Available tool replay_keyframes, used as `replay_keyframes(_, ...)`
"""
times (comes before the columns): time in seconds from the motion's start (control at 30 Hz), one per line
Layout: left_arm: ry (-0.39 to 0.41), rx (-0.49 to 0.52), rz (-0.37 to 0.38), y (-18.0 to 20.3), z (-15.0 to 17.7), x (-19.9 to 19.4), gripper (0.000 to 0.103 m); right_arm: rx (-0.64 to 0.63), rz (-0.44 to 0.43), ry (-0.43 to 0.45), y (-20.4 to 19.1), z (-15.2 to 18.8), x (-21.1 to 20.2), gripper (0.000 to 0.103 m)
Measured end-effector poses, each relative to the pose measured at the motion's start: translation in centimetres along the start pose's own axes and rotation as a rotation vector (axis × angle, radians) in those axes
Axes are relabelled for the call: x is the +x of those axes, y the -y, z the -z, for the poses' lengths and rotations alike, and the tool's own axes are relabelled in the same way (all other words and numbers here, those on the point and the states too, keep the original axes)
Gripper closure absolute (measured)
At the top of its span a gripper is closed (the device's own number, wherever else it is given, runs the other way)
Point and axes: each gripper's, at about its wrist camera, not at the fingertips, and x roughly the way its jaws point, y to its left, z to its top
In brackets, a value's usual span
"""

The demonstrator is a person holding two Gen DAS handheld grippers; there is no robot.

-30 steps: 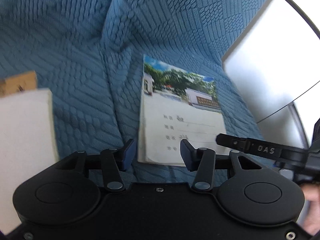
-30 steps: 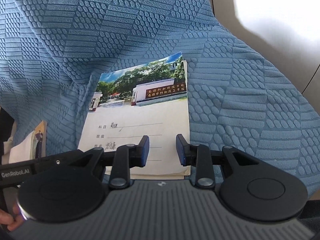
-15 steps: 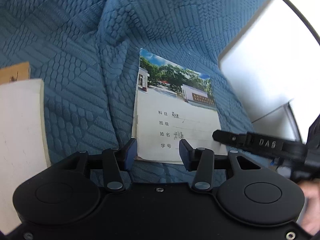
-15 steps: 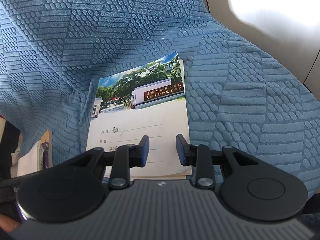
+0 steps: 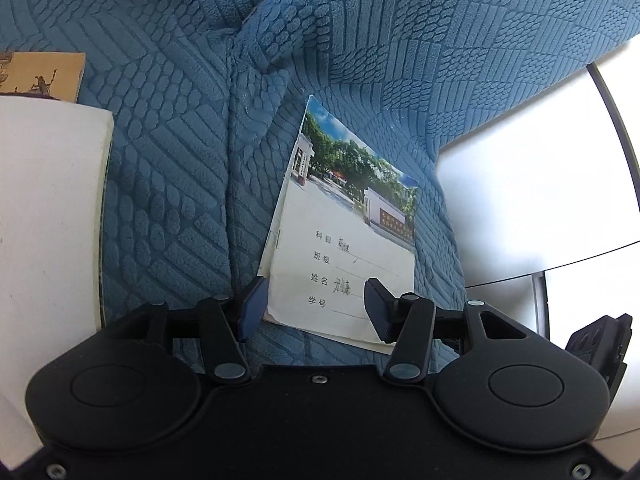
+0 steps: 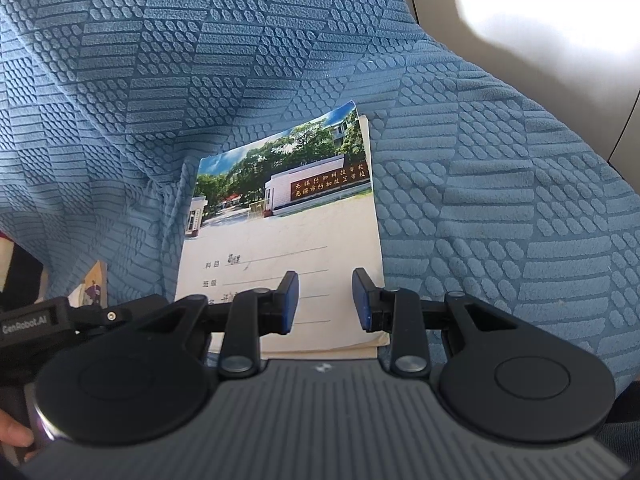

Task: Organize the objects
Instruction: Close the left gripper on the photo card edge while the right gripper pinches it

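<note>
Left to right in the left wrist view: we see a white book (image 5: 48,216) at the far left with a tan cover (image 5: 40,76) behind it, both on the blue textured cover (image 5: 180,160) of what looks like a sofa or bed. The notebook (image 5: 344,248) with the school-gate photo lies flat on that fabric, unlifted. We judge organizing barely begun: nothing stacked, notebook well apart from the white book.

Left gripper (image 5: 316,308): fingers (image 5: 252,308) spread wide over the notebook's near edge, gripping nothing. Right gripper (image 6: 324,300): fingers (image 6: 288,300) parted over the notebook (image 6: 280,232)'s lower half, empty; contact we cannot tell.
</note>
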Motion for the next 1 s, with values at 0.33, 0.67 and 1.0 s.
replay_keyframes(0.33,-0.006,-0.285,0.303,-3.3,-0.8,-0.8,0.063,0.107,-0.038,-0.007,0.7,-0.1,-0.3,0.071)
replay_keyframes(0.67,0.0,-0.228,0.094,-2.6,0.0,1.0,0.099,0.137,-0.061,-0.009,0.7,-0.2,-0.8,0.067)
replay_keyframes(1.0,0.008,-0.263,0.151,-1.5,0.5,0.5,0.101,0.269,-0.379,-0.007,0.5,0.9,-2.4,0.06)
